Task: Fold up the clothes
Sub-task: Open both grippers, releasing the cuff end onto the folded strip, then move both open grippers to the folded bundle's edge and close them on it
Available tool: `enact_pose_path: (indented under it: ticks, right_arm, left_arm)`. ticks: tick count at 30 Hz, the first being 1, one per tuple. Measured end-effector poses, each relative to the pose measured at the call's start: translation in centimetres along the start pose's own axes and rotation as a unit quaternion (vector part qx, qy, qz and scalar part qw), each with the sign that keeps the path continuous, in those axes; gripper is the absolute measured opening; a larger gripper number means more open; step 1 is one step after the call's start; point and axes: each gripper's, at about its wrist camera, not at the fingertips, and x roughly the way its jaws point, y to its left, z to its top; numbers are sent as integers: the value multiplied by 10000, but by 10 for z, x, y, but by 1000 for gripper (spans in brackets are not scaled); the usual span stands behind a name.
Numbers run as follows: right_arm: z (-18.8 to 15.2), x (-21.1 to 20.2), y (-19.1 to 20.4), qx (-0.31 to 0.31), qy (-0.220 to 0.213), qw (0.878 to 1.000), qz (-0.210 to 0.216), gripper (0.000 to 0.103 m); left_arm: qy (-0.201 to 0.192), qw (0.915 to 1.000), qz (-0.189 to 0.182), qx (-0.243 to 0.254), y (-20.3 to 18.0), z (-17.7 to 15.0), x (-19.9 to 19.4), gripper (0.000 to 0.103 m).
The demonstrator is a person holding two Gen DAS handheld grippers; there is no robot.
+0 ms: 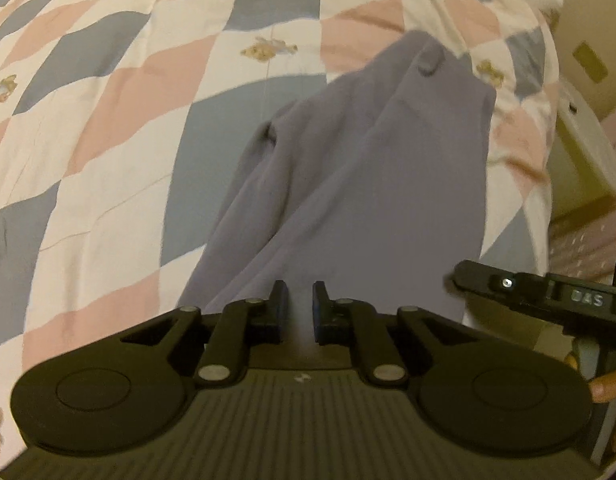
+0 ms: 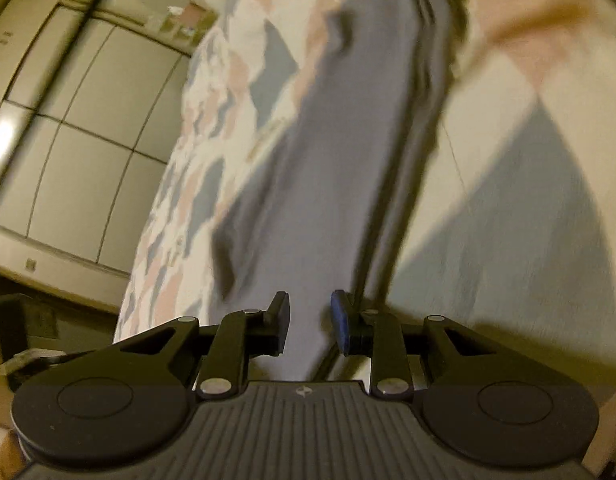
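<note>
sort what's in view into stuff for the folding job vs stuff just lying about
For the job:
grey garment
left claw, shut on its near edge
right claw, also gripping it
checked bedspread under it

Just there:
wardrobe doors
wall switch

Left gripper (image 1: pixel 299 312): jaws drawn close, a narrow gap between the pads, with grey cloth running through that gap; grip on the cloth appears made. Right gripper (image 2: pixel 310 322): jaws slightly wider apart, cloth likewise passing between the pads; firm contact cannot be confirmed owing to blur. In the left wrist view the right gripper (image 1: pixel 547 300) shows at the right edge, side-on, close beside the left.
</note>
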Motion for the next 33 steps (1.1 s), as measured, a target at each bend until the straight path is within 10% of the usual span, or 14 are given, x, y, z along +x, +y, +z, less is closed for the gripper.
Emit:
enact_pose_path:
  ticks: [8, 17, 25, 33]
  right_arm:
    - [-15, -22, 33, -415, -347, 9985, -92, 29]
    - [-102, 0, 41, -125, 780, 9969, 66, 28]
    - [-100, -9, 52, -180, 516, 9983, 182, 30]
    - [-133, -5, 66, -1107, 900, 9861, -856, 33]
  left_arm:
    - [43, 9999, 165, -3, 12, -10, -3, 9]
    - [182, 9995, 197, 162, 10, -15, -3, 11]
    - [18, 9999, -90, 49, 22, -21, -16, 11]
    - [210, 9950, 464, 856, 50, -78, -16, 15]
